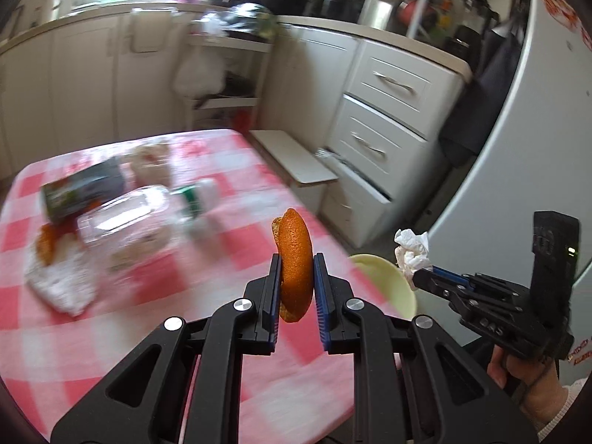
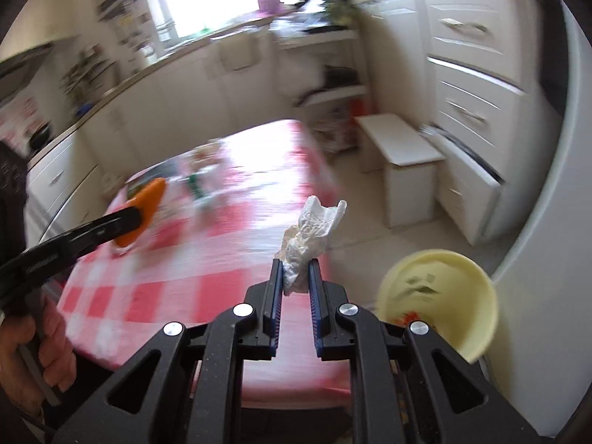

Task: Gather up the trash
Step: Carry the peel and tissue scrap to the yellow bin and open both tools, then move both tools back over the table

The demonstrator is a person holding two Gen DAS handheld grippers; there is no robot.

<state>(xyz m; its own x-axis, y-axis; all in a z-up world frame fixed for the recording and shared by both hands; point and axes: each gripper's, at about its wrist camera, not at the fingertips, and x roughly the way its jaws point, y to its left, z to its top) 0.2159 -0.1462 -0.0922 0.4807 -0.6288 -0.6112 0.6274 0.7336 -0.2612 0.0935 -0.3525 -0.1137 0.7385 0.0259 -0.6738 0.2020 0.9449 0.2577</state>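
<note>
On the left of the left wrist view, the table (image 1: pixel 122 318) with its pink and white checked cloth carries a blurred cluster: a scrap of orange peel (image 1: pixel 46 246) on a white napkin (image 1: pixel 63 285), a dark carton (image 1: pixel 83 190) lying on its side, and a clear plastic bottle (image 1: pixel 125 214) with a green label, also lying down. The blur makes it hard to say which of these touch.

In the middle, the left gripper (image 1: pixel 296 277) pinches a curved piece of orange peel (image 1: pixel 295 259) between its blue pads, the peel standing on edge above the table's near right part and sticking out past the fingertips.

Further right, a pale yellow bin (image 2: pixel 440 296) stands on the floor just beside the table's corner, its mouth open, with some orange scraps inside. The right gripper (image 2: pixel 296 273) clamps a crumpled white tissue (image 2: pixel 310 240), which rises above its tips; it sits to the left of the bin, near its rim. A hand (image 1: pixel 518 373) grips that tool's handle.
</note>
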